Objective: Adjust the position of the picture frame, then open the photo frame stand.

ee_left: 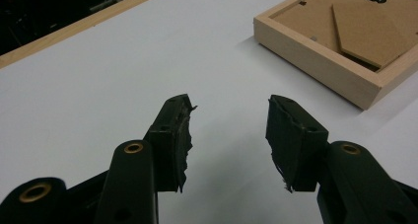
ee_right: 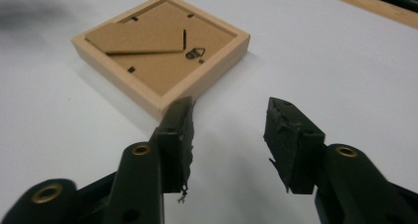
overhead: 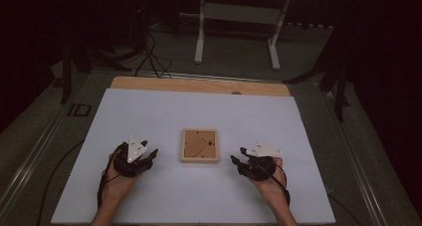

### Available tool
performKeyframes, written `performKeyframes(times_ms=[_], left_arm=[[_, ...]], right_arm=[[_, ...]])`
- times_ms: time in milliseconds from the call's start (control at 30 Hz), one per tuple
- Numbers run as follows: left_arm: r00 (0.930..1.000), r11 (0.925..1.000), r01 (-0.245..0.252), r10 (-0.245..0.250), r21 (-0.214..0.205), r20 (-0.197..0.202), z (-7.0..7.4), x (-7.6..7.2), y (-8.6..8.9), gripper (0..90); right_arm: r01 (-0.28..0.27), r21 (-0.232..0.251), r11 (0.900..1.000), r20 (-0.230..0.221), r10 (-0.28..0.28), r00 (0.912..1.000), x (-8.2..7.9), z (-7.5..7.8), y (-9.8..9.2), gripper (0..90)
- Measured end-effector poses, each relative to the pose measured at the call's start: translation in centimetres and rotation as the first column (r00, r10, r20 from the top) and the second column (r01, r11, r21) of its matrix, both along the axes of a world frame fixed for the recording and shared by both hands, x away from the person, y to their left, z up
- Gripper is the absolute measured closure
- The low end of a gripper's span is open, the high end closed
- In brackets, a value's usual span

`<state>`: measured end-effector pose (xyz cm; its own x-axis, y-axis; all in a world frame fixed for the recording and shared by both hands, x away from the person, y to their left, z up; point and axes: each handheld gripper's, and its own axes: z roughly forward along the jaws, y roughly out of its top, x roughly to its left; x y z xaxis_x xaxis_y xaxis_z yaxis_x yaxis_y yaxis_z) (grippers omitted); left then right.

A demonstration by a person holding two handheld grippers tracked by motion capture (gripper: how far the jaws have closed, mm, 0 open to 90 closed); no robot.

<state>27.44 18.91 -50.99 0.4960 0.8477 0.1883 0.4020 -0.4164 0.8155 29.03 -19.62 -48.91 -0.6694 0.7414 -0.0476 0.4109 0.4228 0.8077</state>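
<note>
A small square wooden picture frame [overhead: 199, 145] lies face down on the white table sheet, its brown backing board and hanger facing up. My left gripper [overhead: 151, 154] rests to the left of the frame, apart from it, jaws open and empty. My right gripper [overhead: 237, 160] sits to the right of the frame, also open with nothing between its pads. In the left gripper view the frame [ee_left: 315, 61] lies at the upper right, beyond the left gripper [ee_left: 229, 108]. In the right gripper view the frame [ee_right: 148, 51] lies ahead and left of the right gripper [ee_right: 229, 108], its near corner just past the left jaw.
The white sheet [overhead: 199, 196] covers most of the table, with a bare wooden strip [overhead: 199, 84] along the far edge. Beyond the table stand white stand legs [overhead: 200, 42] and cables [overhead: 152, 56] trail on the dark floor.
</note>
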Motion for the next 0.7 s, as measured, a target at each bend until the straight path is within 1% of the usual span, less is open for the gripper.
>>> performKeyframes(times_ms=[33, 167, 300, 467, 533, 600, 633, 667, 700], left_arm=[[1.0, 1.0, 0.001, -0.001, 0.001, -0.003, 0.0, 0.0, 0.0, 51.4], [0.9998, 0.9999, 0.013, -0.014, -0.006, -0.013, 0.0, -0.1, -0.2, 51.6], [0.9996, 0.9997, 0.021, -0.021, -0.011, -0.017, 0.0, -0.1, -0.2, 51.7], [0.9987, 0.9986, 0.035, -0.037, -0.039, -0.036, 0.3, -0.3, -0.7, 51.9], [0.9976, 0.9977, 0.042, -0.045, -0.054, -0.054, 0.4, -0.4, -0.9, 51.9], [0.9961, 0.9968, 0.042, -0.047, -0.068, -0.074, 0.6, -0.6, -1.1, 51.9], [0.9957, 0.9965, 0.047, -0.052, -0.069, -0.076, 0.6, -0.6, -1.2, 51.9], [0.9945, 0.9958, 0.057, -0.063, -0.071, -0.083, 0.8, -0.7, -1.3, 51.9], [0.9945, 0.9958, 0.057, -0.063, -0.071, -0.083, 0.8, -0.7, -1.3, 51.9]], right_arm=[[0.0, -0.002, 1.0, -0.001, 0.0, 1.0, -0.3, -0.1, -0.3, 51.6], [0.007, 0.02, 0.9998, -0.016, -0.007, 0.9998, -0.8, -0.1, -1.1, 49.2], [0.002, 0.031, 0.9995, -0.024, -0.002, 0.9997, -1.0, -0.2, -1.5, 49.5], [0.0, 0.044, 0.999, -0.019, 0.001, 0.9998, -1.5, -0.1, -1.6, 47.6], [-0.001, 0.046, 0.9989, -0.016, 0.002, 0.9999, -1.6, 0.0, -1.7, 47.1], [0.01, 0.049, 0.9988, -0.029, -0.009, 0.9995, -1.8, 0.0, -1.8, 47.9], [0.021, 0.052, 0.9984, -0.027, -0.02, 0.9994, -2.0, 0.0, -2.0, 48.1], [0.024, 0.057, 0.9981, -0.028, -0.022, 0.9994, -2.1, 0.0, -2.1, 48.6], [0.024, 0.057, 0.9981, -0.028, -0.022, 0.9994, -2.1, 0.0, -2.1, 48.6]])
